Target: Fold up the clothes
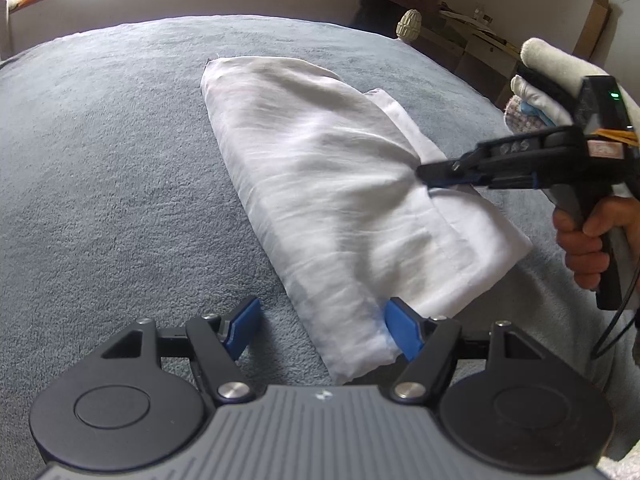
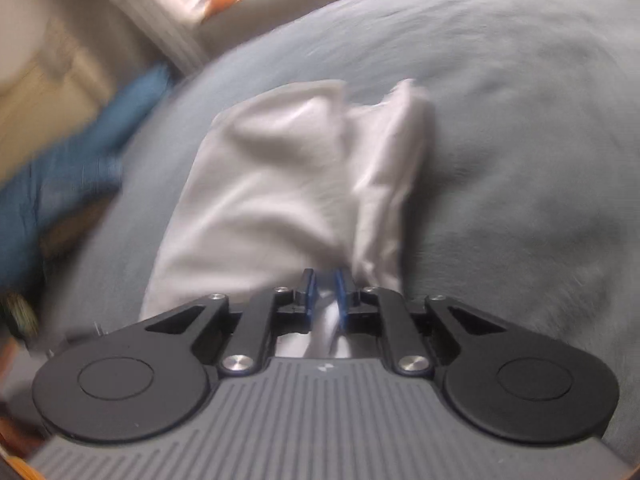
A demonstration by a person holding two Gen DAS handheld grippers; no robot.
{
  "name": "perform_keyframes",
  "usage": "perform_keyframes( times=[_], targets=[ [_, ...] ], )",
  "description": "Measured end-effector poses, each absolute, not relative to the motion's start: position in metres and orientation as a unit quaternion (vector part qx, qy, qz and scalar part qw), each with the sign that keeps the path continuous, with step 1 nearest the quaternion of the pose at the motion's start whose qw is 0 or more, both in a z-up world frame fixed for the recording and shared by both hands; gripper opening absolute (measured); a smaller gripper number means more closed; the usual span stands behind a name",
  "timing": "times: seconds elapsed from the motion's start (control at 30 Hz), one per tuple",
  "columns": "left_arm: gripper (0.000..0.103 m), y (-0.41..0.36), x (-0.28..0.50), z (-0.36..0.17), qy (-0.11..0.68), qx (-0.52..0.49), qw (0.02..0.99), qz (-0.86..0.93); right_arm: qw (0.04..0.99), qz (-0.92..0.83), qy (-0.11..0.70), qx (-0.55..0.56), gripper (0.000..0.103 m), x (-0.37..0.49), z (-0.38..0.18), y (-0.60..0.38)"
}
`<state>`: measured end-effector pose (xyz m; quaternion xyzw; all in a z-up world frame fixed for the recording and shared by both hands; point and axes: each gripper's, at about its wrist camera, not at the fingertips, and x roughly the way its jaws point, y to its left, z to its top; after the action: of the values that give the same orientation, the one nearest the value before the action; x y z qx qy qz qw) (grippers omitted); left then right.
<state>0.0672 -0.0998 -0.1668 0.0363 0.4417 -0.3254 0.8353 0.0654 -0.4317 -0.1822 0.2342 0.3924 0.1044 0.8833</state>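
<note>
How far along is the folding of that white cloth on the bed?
Partly done: the white cloth already lies doubled in layers on the grey blanket. In hand: the right gripper pinches an edge, while the left gripper is open at the near corner. Left: probably another fold and smoothing.

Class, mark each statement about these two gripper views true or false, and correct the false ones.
1. The right gripper is shut on the white cloth. True.
2. The left gripper is clamped on the cloth. False: its jaws are open, with the near corner of the cloth lying between them.
3. The cloth lies on a grey-blue blanket. True.
4. The cloth is red. False: it is white.
5. A bare hand grips the right gripper's handle. True.
</note>
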Motion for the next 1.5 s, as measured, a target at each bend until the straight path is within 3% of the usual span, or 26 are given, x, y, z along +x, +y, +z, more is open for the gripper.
perform_keyframes(
  times=[0.2,0.37,0.47,0.63,0.9,1.1,1.33,1.5],
  targets=[
    [0.074,-0.098,0.062,-0.164,0.445,0.032,0.834,-0.326,0.89,0.164,0.352,0.239,0.011,0.073,-0.166,-0.409],
    [0.075,-0.099,0.057,-0.159,0.445,0.027,0.832,-0.329,0.881,0.106,0.365,0.28,0.009,0.092,-0.189,-0.425],
    [0.075,-0.099,0.062,-0.151,0.443,0.038,0.832,-0.332,0.878,0.09,0.321,0.343,0.013,0.082,-0.179,-0.448],
    [0.076,-0.1,0.072,-0.127,0.422,0.089,0.837,-0.337,0.893,0.025,0.284,0.348,0.022,0.073,-0.169,-0.474],
    [0.075,-0.149,0.101,-0.121,0.456,0.157,0.815,-0.322,0.935,0.054,0.288,0.2,0.018,0.079,-0.184,-0.422],
    [0.075,-0.167,0.118,-0.136,0.495,0.152,0.806,-0.285,0.954,0.074,0.268,0.116,0.018,0.076,-0.183,-0.395],
    [0.075,-0.172,0.112,-0.139,0.499,0.165,0.803,-0.281,0.922,0.012,0.278,0.269,0.02,0.078,-0.206,-0.463],
    [0.075,-0.164,0.11,-0.137,0.497,0.155,0.804,-0.286,0.907,-0.003,0.24,0.347,0.02,0.067,-0.209,-0.5]
  ],
)
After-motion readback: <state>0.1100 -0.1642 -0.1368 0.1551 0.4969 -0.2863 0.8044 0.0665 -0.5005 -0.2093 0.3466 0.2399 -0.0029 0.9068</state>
